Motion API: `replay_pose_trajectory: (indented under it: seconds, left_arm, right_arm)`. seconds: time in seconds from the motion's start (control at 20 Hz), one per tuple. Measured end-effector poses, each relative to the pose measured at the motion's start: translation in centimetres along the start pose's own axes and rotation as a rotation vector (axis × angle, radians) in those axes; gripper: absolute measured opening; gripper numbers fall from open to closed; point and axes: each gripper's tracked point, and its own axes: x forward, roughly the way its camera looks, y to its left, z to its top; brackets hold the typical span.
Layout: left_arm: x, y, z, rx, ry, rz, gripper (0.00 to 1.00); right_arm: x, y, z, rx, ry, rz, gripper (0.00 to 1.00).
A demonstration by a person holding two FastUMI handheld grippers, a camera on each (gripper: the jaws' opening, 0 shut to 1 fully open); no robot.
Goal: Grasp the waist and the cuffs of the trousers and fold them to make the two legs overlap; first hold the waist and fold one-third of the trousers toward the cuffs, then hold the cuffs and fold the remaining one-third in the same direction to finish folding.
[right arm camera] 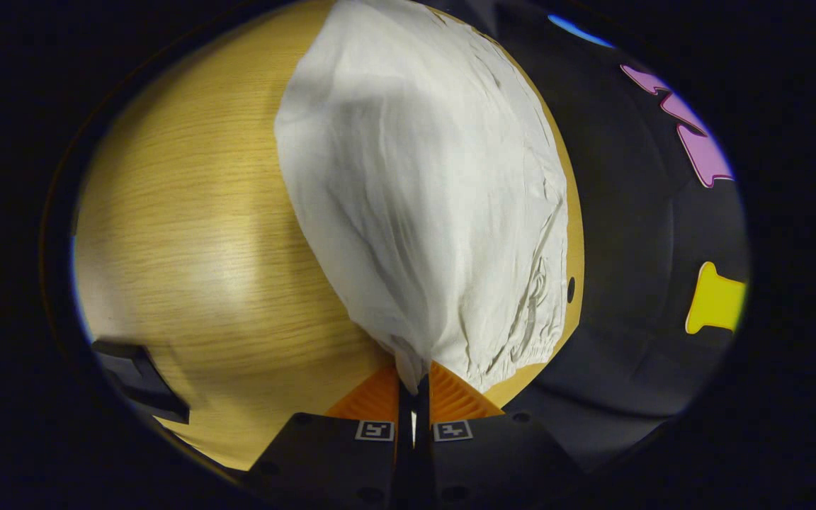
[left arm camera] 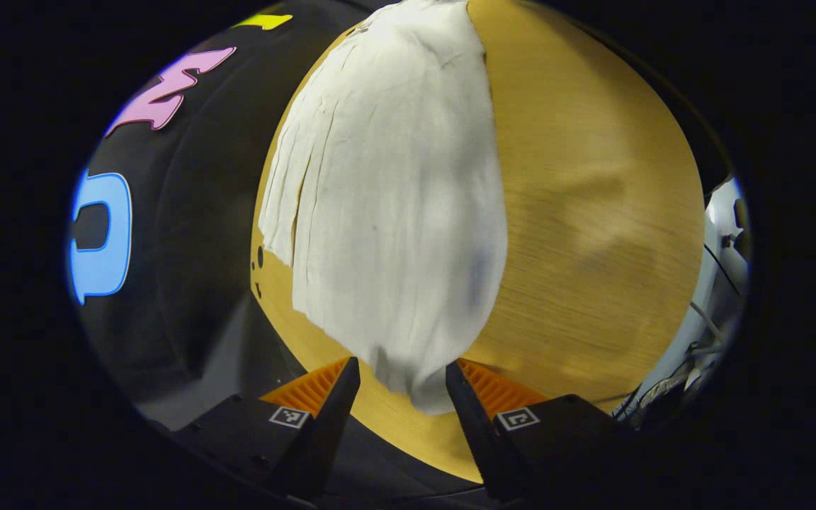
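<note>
Left tool (left arm camera: 402,379) spread wide; right tool (right arm camera: 414,379) pinched closed.

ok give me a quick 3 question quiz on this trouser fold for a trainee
1. True or false: the right gripper is pinched shut on the trousers.
2. How do the left gripper's fingers stand? A) open, with a trouser end between them B) shut on the cloth C) resting on bare table
3. Fill in: the trousers lie on a wooden ____.

Key
1. True: both fingers press a bunched end of the cloth.
2. A: the jaws are apart around the cloth end.
3. table
</note>
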Motion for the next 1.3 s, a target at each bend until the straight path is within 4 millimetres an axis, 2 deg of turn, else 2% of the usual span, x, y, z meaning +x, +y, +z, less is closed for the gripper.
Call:
replay_pose_trajectory:
  seconds: [0.15, 0.2, 0.25, 0.3, 0.35, 0.4, 0.5, 0.55, 0.7, 0.9, 1.1, 1.3]
  left_arm:
    - [2.1, 1.5, 0.8, -0.003, -0.006, -0.074, 0.74]
    - [2.3, 1.7, 0.5, -0.008, -0.006, -0.101, 0.65]
    - [2.6, 1.5, 0.6, -0.021, -0.005, -0.134, 0.62]
    - [2.6, 1.3, 0.5, -0.032, 0.000, -0.153, 0.51]
    - [2.7, 1.3, 0.6, -0.035, 0.001, -0.159, 0.36]
    - [2.9, 1.3, 0.6, -0.041, 0.007, -0.161, 0.41]
    - [3.1, 1.2, 0.8, -0.075, 0.028, -0.127, 0.13]
    - [3.0, 1.4, 0.9, -0.087, 0.033, -0.092, 0.10]
    - [3.2, 1.4, 0.7, -0.084, 0.053, -0.031, 0.05]
    - [3.0, 1.4, 0.5, -0.154, 0.086, 0.001, 0.06]
    - [1.4, 3.6, 0.9, -0.286, 0.085, 0.097, 0.06]
    - [1.0, 6.1, 1.6, -0.258, 0.067, 0.144, 0.05]
  right_arm:
    - [0.0, -0.1, 0.0, -0.006, 0.004, -0.003, 0.05]
    - [0.1, -0.1, -0.1, -0.008, 0.004, -0.005, 0.05]
    - [0.1, -0.2, 0.0, -0.010, 0.005, -0.006, 0.05]
    - [0.2, -0.2, -0.1, -0.011, 0.005, -0.007, 0.05]
    - [0.1, -0.2, -0.1, -0.008, 0.006, -0.007, 0.05]
    - [0.2, -0.2, 0.0, -0.005, 0.006, -0.009, 0.05]
    - [0.1, -0.3, 0.0, 0.005, 0.004, -0.019, 0.05]
    - [0.1, -0.4, 0.1, 0.013, 0.005, -0.025, 0.05]
    - [0.3, -0.5, -0.1, 0.021, 0.009, -0.031, 0.05]
    - [0.0, -1.2, -0.5, 0.041, 0.027, -0.075, 0.05]
    - [-1.4, -3.4, -0.1, 0.089, 0.006, -0.167, 0.05]
    - [-1.9, -5.5, 0.1, 0.094, -0.014, -0.209, 0.05]
